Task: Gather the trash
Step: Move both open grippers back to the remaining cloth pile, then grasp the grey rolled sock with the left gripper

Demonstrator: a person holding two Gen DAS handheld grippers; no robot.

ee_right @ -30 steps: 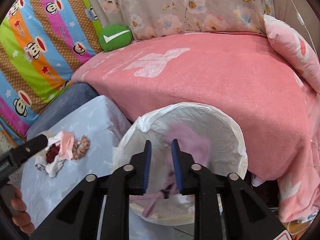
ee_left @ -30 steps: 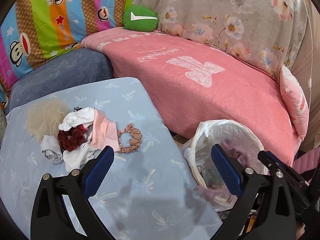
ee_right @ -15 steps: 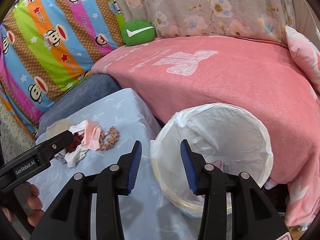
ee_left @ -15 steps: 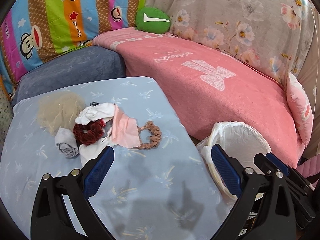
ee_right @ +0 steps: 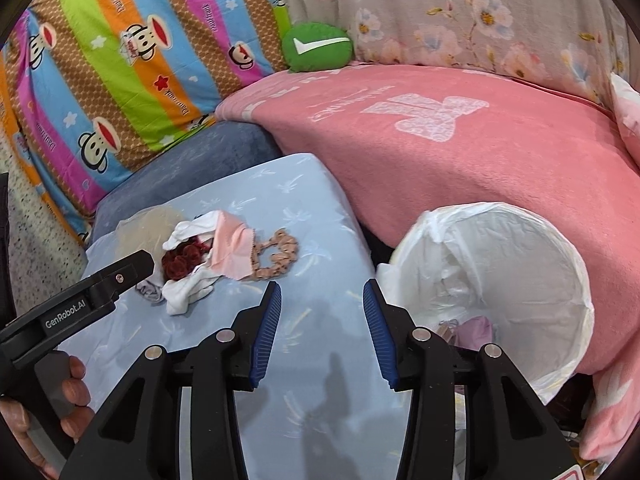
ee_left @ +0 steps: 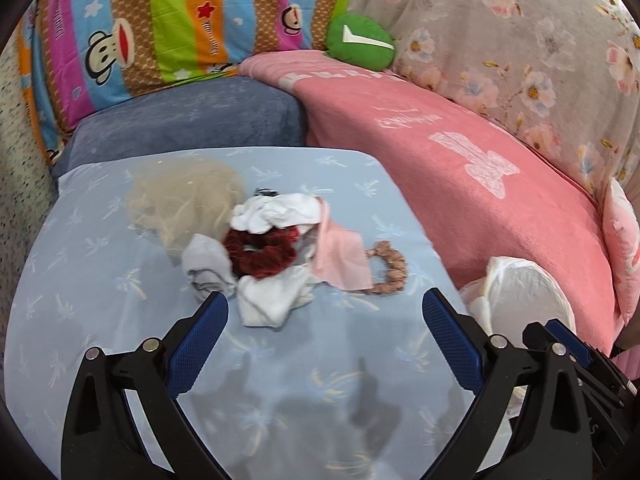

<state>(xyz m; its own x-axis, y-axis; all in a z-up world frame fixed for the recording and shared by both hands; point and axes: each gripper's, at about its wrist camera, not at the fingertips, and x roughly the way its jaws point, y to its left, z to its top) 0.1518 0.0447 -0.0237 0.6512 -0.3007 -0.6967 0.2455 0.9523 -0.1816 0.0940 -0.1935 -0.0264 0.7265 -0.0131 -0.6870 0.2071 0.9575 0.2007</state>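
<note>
Both grippers swung from the lined bin [ee_right: 500,280] toward the table's [ee_left: 100,280] pile; the right gripper's [ee_right: 318,320] fingers have just been opening, empty (purple scrap dropped in), and the left gripper [ee_left: 324,336] gapes empty near the white cloth [ee_left: 272,300].

A heap of soft scraps lies on the pale blue tabletop: a dark red scrunchie [ee_left: 260,254] amid crumpled white cloths [ee_left: 276,212], a pink cloth square [ee_left: 340,256] overlapping a tan scrunchie [ee_left: 390,268], beige netting [ee_left: 180,204] behind, while the white-lined bin [ee_right: 500,264] stands beside the table, holding a pinkish scrap.
</note>
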